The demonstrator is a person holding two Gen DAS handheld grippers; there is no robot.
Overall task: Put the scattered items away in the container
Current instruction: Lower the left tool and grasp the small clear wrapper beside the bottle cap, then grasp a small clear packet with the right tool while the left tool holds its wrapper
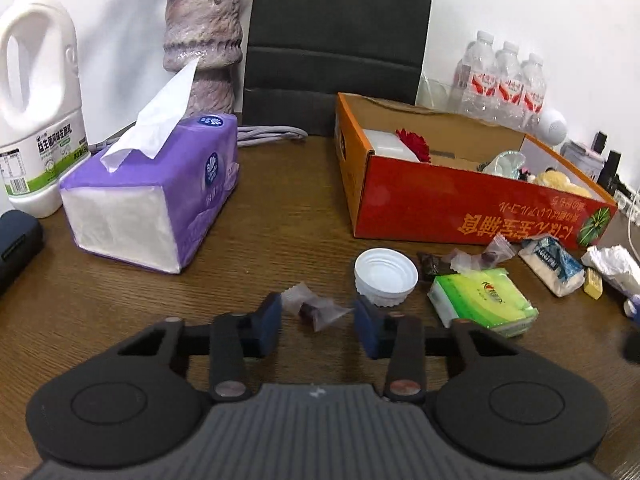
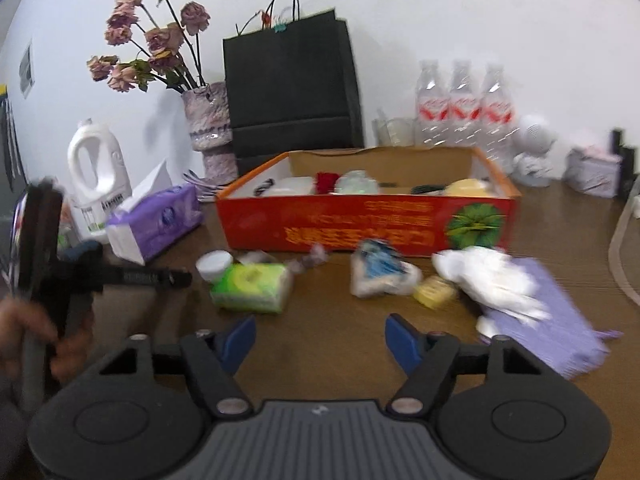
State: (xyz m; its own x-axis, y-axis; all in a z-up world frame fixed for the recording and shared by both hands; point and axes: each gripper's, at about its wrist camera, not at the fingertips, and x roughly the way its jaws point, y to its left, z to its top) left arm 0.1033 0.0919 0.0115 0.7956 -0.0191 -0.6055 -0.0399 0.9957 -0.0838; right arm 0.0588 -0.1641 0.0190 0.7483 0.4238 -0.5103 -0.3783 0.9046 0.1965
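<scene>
Left wrist: wooden table (image 1: 280,216), white wall (image 1: 520,8)

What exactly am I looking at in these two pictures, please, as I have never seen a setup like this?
There is no robot here: a person holds a hand-operated claw in each hand, and each claw carries a wide-angle camera looking forward along its two blue-tipped fingers. One picture comes from the left claw, the other from the right claw. In the right claw's picture, the other claw and the hand holding it show at the left edge.

On the brown table stands a red cardboard box that already holds a few items. In front of it lie a white bottle cap, a green tissue pack and crumpled white paper, among other things. A purple tissue box sits to the left.

The left claw has a small wrapped candy between its fingers, not clearly gripped. The right claw is open and empty.
</scene>
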